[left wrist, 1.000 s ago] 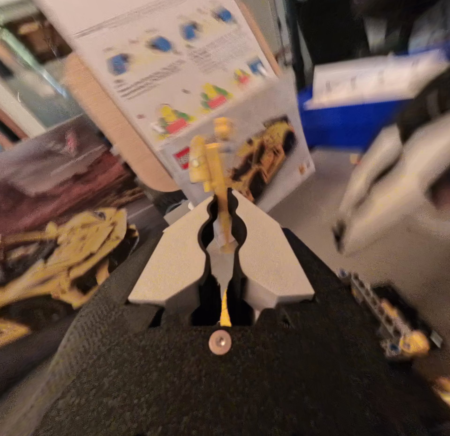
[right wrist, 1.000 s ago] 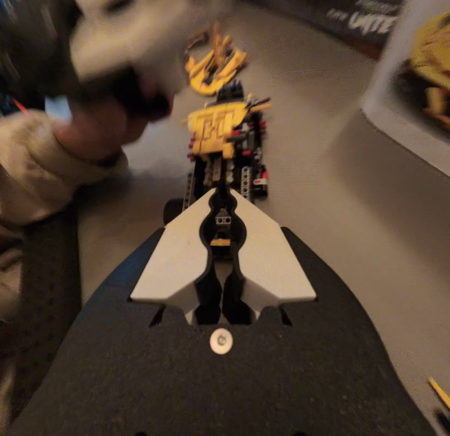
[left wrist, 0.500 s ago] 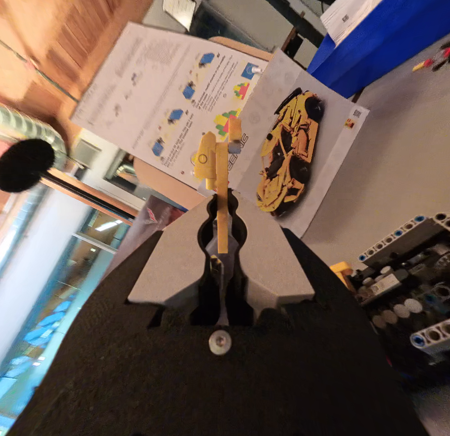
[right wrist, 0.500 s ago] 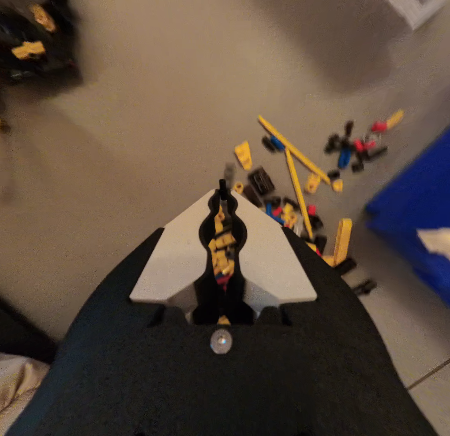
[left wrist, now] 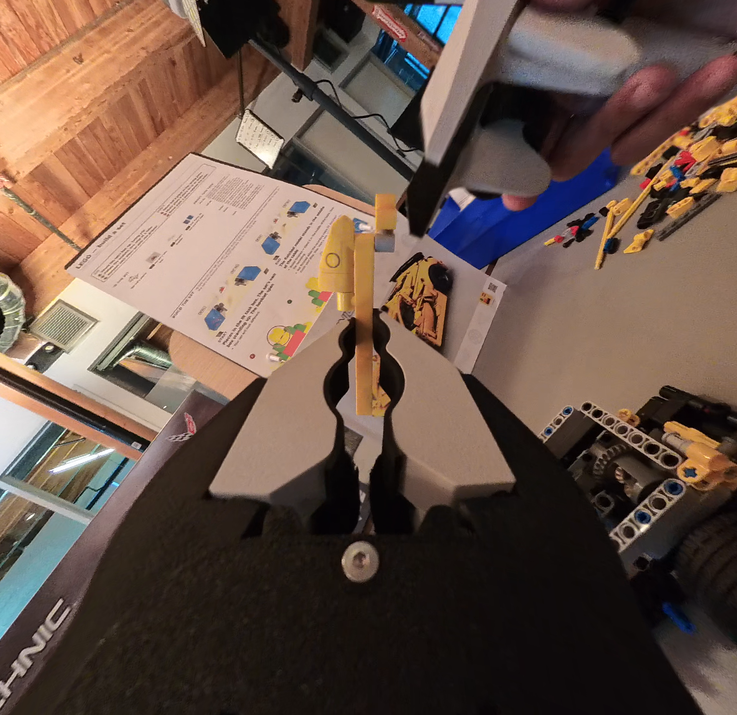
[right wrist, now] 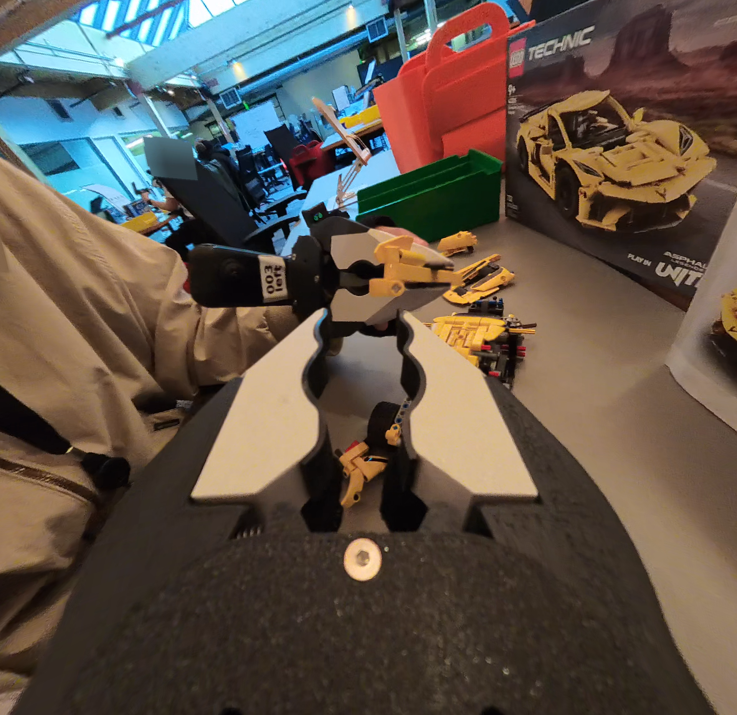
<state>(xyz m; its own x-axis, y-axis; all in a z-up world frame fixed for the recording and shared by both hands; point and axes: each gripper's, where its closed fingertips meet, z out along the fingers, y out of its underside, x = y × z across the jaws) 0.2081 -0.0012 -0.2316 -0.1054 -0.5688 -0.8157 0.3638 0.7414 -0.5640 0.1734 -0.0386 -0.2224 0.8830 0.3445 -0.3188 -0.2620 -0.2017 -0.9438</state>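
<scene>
My left gripper (left wrist: 365, 329) is shut on a yellow brick assembly (left wrist: 361, 281): a long yellow beam with a curved yellow panel and a small grey piece at its far end. The pads press on the beam's sides. In the right wrist view the left gripper (right wrist: 434, 275) holds this assembly (right wrist: 402, 269) in the air, just beyond my right gripper's tips. My right gripper (right wrist: 363, 321) is open and empty. It also shows in the left wrist view (left wrist: 422, 213), in a hand, its tip close to the assembly's far end.
A part-built car chassis (right wrist: 490, 336) stands on the grey table (right wrist: 598, 376); it also shows in the left wrist view (left wrist: 638, 456). Loose pieces (left wrist: 658, 193), a car-picture box (right wrist: 618, 157), a green bin (right wrist: 430, 193), an instruction sheet (left wrist: 207, 257) and a blue box (left wrist: 498, 225) surround it. Spacing between my two grippers at the tips: around 6 cm.
My right gripper has opened and swung from the loose pieces to face the left gripper. The left gripper has kept its hold on the yellow assembly while turning.
</scene>
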